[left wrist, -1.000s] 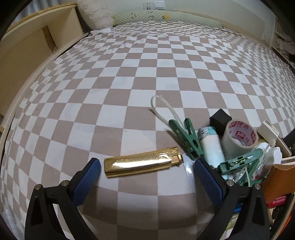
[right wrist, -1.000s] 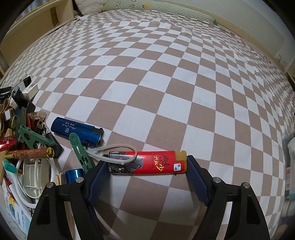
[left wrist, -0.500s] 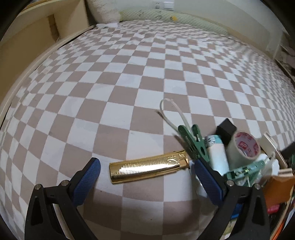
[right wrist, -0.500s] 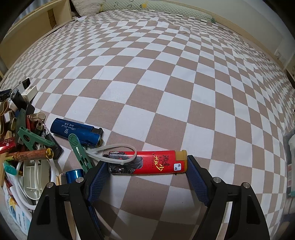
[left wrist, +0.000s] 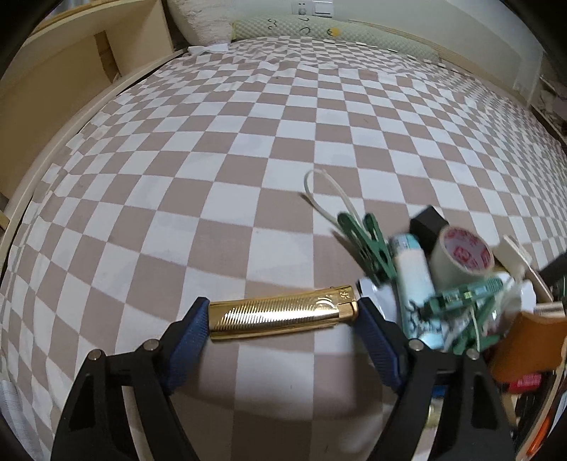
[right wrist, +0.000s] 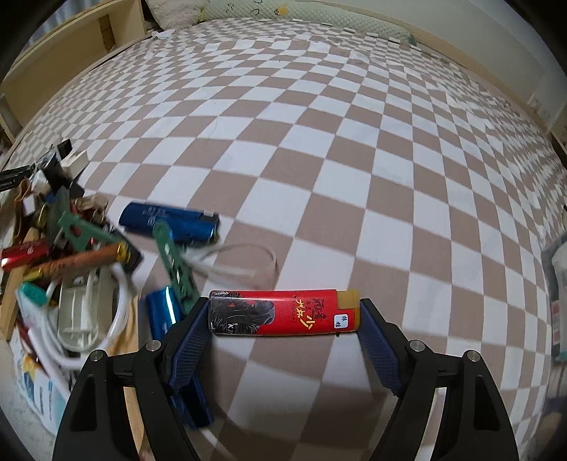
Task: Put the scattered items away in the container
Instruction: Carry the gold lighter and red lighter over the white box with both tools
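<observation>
Two grips: each gripper has a lighter lying crosswise between its blue pads, end to end.
Left gripper (left wrist: 280,319): jaws closing on the gold lighter (left wrist: 281,314); the left pad meets its end, the right pad sits at the cap end, though a firm squeeze is not certain yet.
Right gripper (right wrist: 283,319): closed lengthwise on the red lighter (right wrist: 283,312), pads pressing both ends, the yellow cap at the right.
Doing it well: an end-to-end hold on a smooth, slim body could let it pivot or pop out, so the pads should seat squarely on both ends before any lift, and the lift should go straight up.
Snag risk: a white cable tie (right wrist: 244,262) loops just beyond the red lighter, and a green clothes peg (right wrist: 175,264) lies at its near-left end; neither should be dragged along.
Left clutter: just right of the gold lighter sit a green peg (left wrist: 368,244), a pale tube (left wrist: 413,269) and a tape roll (left wrist: 460,257).
Container: a shallow box (right wrist: 32,372) at the left edge of the right wrist view, heaped with small items; a blue lighter (right wrist: 170,225) lies just outside it.
Surface: a bedsheet (left wrist: 248,149) in brown and white checks, soft, so things may sink a little.
Far end: a long pale bolster (left wrist: 333,33) by the wall, and wooden shelving (left wrist: 53,81) on the far left.
</observation>
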The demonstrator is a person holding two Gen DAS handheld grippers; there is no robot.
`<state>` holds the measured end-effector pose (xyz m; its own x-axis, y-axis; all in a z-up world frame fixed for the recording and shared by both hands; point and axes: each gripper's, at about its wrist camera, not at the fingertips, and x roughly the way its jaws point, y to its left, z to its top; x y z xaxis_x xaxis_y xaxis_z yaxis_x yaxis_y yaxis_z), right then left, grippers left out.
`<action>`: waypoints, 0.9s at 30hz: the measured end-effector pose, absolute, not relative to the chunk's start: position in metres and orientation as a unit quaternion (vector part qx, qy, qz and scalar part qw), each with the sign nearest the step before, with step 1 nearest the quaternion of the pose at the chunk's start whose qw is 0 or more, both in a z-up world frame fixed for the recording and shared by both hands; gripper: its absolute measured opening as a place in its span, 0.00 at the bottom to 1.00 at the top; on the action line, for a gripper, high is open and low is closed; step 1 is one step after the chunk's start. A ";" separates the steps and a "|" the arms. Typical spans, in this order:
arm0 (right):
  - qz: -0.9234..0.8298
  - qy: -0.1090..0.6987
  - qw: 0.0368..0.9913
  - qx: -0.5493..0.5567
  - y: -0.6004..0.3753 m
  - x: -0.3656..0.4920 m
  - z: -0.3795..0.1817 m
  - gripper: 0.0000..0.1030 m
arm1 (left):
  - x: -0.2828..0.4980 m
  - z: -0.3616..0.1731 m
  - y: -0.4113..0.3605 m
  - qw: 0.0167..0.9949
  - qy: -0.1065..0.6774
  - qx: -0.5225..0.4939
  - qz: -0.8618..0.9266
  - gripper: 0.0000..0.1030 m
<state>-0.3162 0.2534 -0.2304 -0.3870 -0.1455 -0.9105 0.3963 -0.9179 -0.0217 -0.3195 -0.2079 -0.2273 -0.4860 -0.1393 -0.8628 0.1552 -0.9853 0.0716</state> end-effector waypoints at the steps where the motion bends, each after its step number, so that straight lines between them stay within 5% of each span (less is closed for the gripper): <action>1: -0.823 0.120 0.164 0.531 0.254 -0.312 -0.230 0.79 | -0.317 -0.227 -0.207 0.082 0.007 0.501 -0.862 0.80; 17: -0.814 0.100 0.138 0.556 0.261 -0.271 -0.217 0.79 | -0.276 -0.201 -0.192 0.048 0.024 0.498 -0.865 0.80; 27: -0.847 0.045 0.173 0.500 0.255 -0.251 -0.146 0.79 | -0.292 -0.150 -0.205 0.025 0.046 0.453 -0.890 0.80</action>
<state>-0.2513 0.2551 -0.1464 -0.4400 -0.2472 -0.8633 0.3380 -0.9363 0.0958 -0.2919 -0.2049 -0.1496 -0.5875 -0.0028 -0.8092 0.0854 -0.9946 -0.0585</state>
